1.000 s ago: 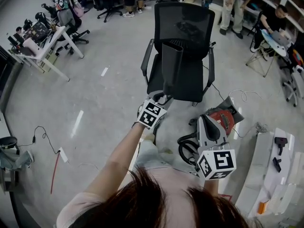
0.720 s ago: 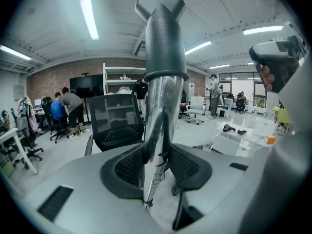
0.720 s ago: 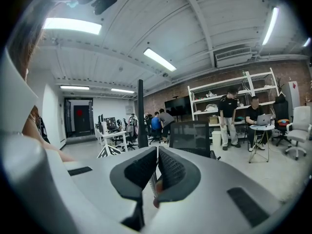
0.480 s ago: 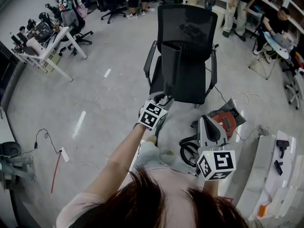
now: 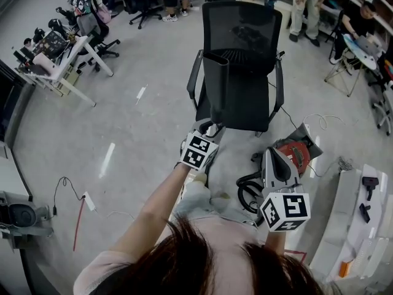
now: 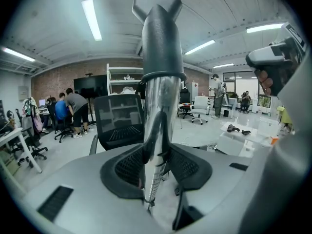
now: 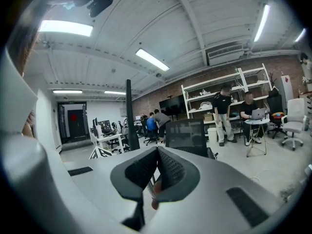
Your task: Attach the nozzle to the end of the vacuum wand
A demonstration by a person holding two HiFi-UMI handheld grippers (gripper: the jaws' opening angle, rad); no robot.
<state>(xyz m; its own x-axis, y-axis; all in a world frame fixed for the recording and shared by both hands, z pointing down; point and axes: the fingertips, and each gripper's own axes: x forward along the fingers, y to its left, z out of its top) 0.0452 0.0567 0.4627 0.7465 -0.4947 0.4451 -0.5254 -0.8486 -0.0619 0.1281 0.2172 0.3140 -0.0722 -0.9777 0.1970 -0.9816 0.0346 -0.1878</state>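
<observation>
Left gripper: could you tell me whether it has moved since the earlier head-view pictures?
No: the left gripper stays just in front of the seat of the office chair, as before.

Black mesh chair [image 5: 245, 48], grey floor [image 5: 135, 140]

A black mesh office chair [image 5: 239, 35] stands well apart from a cluttered white desk [image 5: 61, 66] at left.

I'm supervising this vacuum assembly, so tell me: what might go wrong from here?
The shiny wand is pinched low down by the left gripper, with the tall nozzle above; it may pivot or slip. The office chair stands just beyond the nozzle; a swing might hit it.
</observation>
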